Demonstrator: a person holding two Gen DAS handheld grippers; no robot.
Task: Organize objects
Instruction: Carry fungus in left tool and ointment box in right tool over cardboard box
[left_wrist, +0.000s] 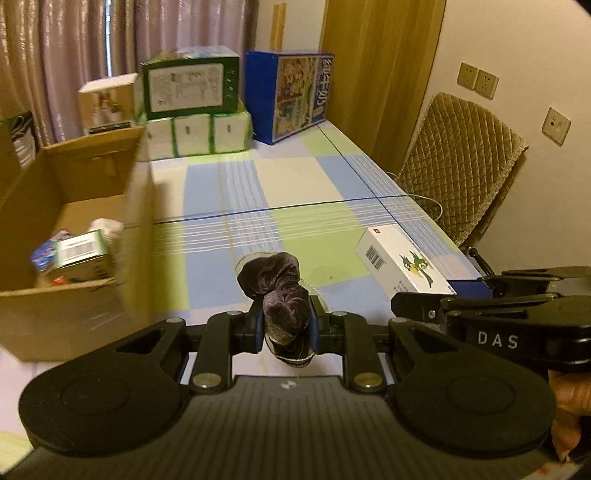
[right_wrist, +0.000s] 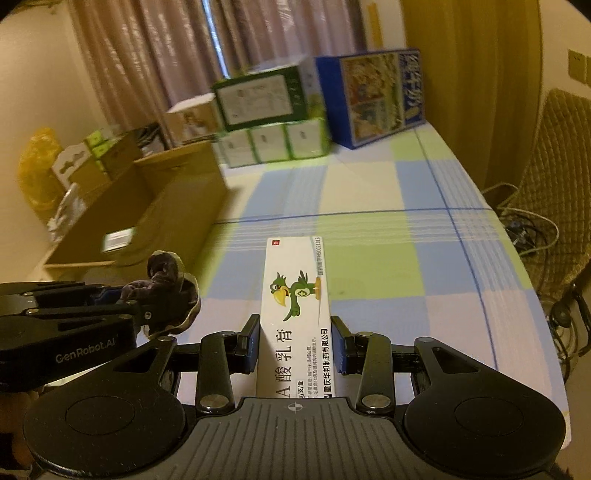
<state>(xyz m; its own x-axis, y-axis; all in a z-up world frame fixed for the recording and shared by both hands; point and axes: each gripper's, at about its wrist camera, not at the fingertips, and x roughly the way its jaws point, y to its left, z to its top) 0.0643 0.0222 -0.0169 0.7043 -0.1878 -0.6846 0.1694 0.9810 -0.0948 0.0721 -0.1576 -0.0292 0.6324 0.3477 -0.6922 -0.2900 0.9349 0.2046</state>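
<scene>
There are two things in hand: one dark purple velvet scrunchie (left_wrist: 277, 291) and one long white ointment box (right_wrist: 295, 317) with a green bird printed on it. One open cardboard box (left_wrist: 74, 221) stands at the left on the table (left_wrist: 295, 192), which carries a cloth of blue, green and cream checks. Inside this cardboard box lie one small green-and-white carton (left_wrist: 79, 253), one blue packet beside it, and something white behind; the blur hides more detail.

At the far end of the table stands a stack: three white packs with green edges (left_wrist: 199, 134) in a row, one green-framed carton (left_wrist: 190, 86) on top of them, one pale box (left_wrist: 105, 101) at the left, and one tall blue box (left_wrist: 288, 96) at the right. A chair with a quilted cover (left_wrist: 458, 162) stands beside the right edge of the table, and cables lie on the floor near it.

The left gripper (left_wrist: 284, 325) has its fingers narrowly closed, pressing the scrunchie from both sides, near the front of the table and to the right of the cardboard box. The right gripper (right_wrist: 295, 345) has its fingers wider apart, set against the two long sides of the ointment box, which points forward over the table. The two grippers are close beside each other.
</scene>
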